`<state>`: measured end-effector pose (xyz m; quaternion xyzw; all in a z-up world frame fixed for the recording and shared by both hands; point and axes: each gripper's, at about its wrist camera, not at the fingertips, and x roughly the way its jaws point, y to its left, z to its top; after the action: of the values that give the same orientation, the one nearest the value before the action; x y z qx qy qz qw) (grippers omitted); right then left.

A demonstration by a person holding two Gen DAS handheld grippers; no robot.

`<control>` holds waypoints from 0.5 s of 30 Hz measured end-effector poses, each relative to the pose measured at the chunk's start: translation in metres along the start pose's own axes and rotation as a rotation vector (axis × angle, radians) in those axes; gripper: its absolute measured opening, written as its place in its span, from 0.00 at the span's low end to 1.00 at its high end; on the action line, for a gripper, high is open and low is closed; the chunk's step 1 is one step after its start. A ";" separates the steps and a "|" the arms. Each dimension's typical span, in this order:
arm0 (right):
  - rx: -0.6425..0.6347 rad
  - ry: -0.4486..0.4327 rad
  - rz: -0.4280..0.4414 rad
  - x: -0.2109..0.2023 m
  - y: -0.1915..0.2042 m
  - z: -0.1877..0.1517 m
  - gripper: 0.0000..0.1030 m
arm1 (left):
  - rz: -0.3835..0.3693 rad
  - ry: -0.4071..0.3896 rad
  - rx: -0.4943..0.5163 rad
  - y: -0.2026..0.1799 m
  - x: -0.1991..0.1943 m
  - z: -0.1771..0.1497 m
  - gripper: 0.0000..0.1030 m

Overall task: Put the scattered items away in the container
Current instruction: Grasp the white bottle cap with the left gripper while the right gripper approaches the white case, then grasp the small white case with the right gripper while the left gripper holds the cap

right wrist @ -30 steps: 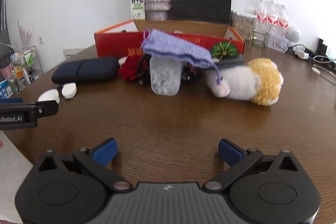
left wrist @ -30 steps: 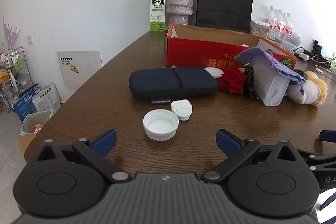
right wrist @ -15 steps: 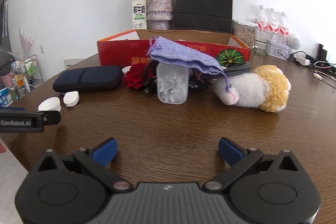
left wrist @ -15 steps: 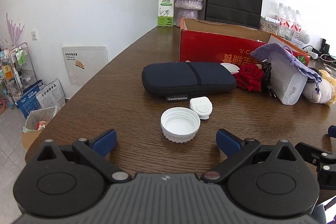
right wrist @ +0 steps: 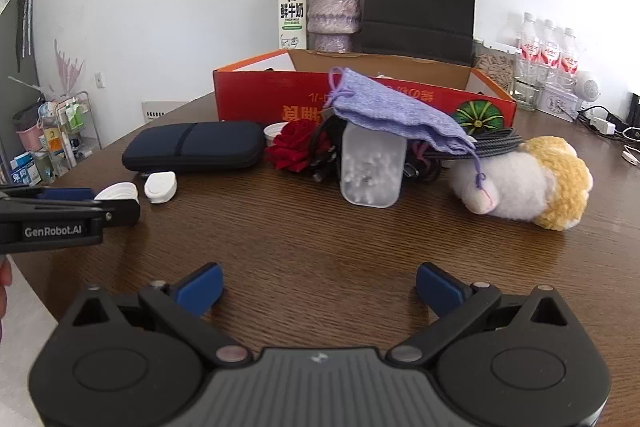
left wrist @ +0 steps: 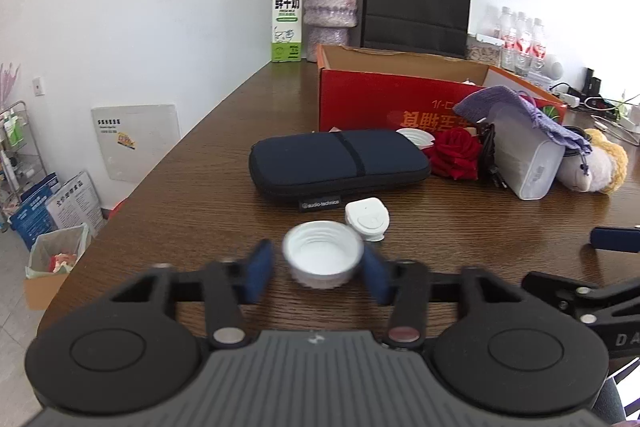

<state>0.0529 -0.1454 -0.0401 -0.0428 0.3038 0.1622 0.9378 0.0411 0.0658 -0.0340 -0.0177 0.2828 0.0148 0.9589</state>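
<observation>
My left gripper (left wrist: pixel 318 273) has its jaws on either side of a white jar lid (left wrist: pixel 322 259) on the table; the right pad touches it, the left pad stands a little off. A small white case (left wrist: pixel 368 218) lies just behind the lid. The lid (right wrist: pixel 118 191) and left gripper (right wrist: pixel 86 201) also show in the right wrist view. The red cardboard box (left wrist: pixel 384 99) stands open behind. My right gripper (right wrist: pixel 318 289) is open and empty above bare table.
A dark blue zip case (left wrist: pixel 340 163), a red rose (left wrist: pixel 456 153), a clear tub (right wrist: pixel 372 167) under a purple pouch (right wrist: pixel 396 113), cables and a plush toy (right wrist: pixel 524 183) lie before the box. Milk carton, vase, black bag and bottles stand behind.
My left gripper has moved forward to the white lid and its jaws have narrowed around it. The right gripper has stayed open with little movement.
</observation>
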 end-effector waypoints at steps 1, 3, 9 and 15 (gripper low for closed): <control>-0.003 0.005 0.005 0.001 0.002 0.002 1.00 | -0.013 0.001 -0.003 0.001 0.000 0.000 0.39; -0.011 0.018 0.018 0.005 0.005 0.005 1.00 | -0.021 -0.001 -0.017 0.005 0.000 0.000 0.39; -0.031 0.059 0.080 0.018 0.023 0.022 1.00 | 0.007 -0.021 -0.051 0.020 -0.001 0.004 0.39; -0.074 0.061 0.136 0.032 0.051 0.039 0.98 | 0.061 -0.049 -0.090 0.044 -0.007 0.007 0.39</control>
<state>0.0823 -0.0812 -0.0267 -0.0617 0.3282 0.2351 0.9128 0.0377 0.1096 -0.0253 -0.0518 0.2586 0.0574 0.9629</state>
